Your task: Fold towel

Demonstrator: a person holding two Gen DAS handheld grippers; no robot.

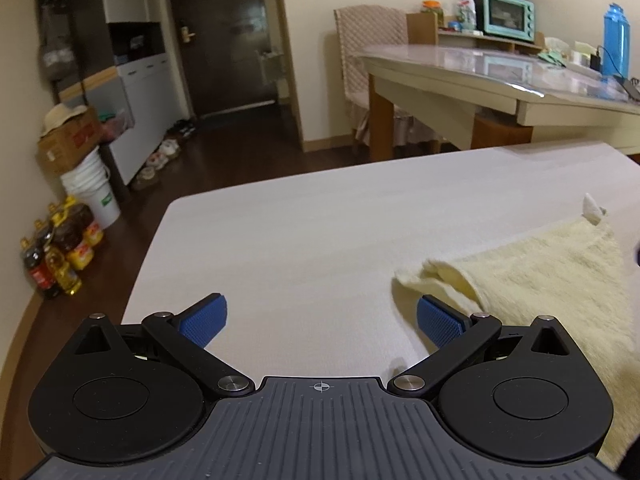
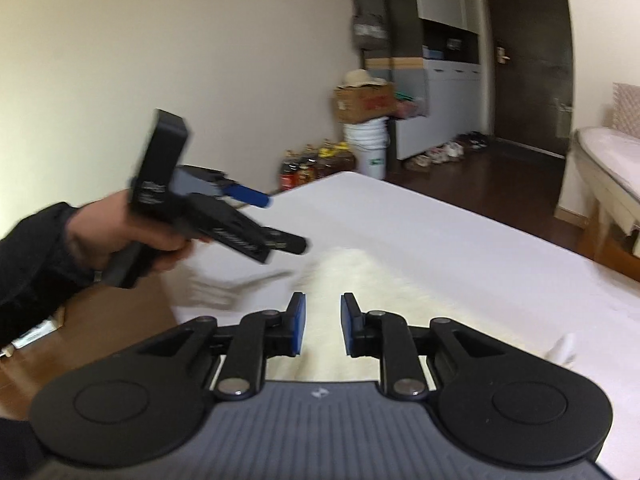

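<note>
A pale yellow towel (image 1: 540, 280) lies on the white table (image 1: 300, 240), folded, with a small white tag (image 1: 592, 208) at its far corner. My left gripper (image 1: 322, 312) hovers over bare table with its blue pads spread wide; the towel's near left edge lies just past the right pad (image 1: 438, 322). In the right wrist view the towel (image 2: 352, 276) is blurred and runs under my right gripper (image 2: 320, 320). Its pads stand a narrow gap apart with nothing pinched between them. A hand in a dark sleeve holds the left gripper (image 2: 280, 220) above the table's left side.
The table's left edge (image 1: 148, 264) drops to a dark wood floor with oil bottles (image 1: 60, 256), white buckets (image 1: 94, 196) and a cardboard box (image 1: 68, 140). A dining table (image 1: 480, 76) with a blue bottle (image 1: 616, 40) and a chair (image 1: 368, 56) stand behind.
</note>
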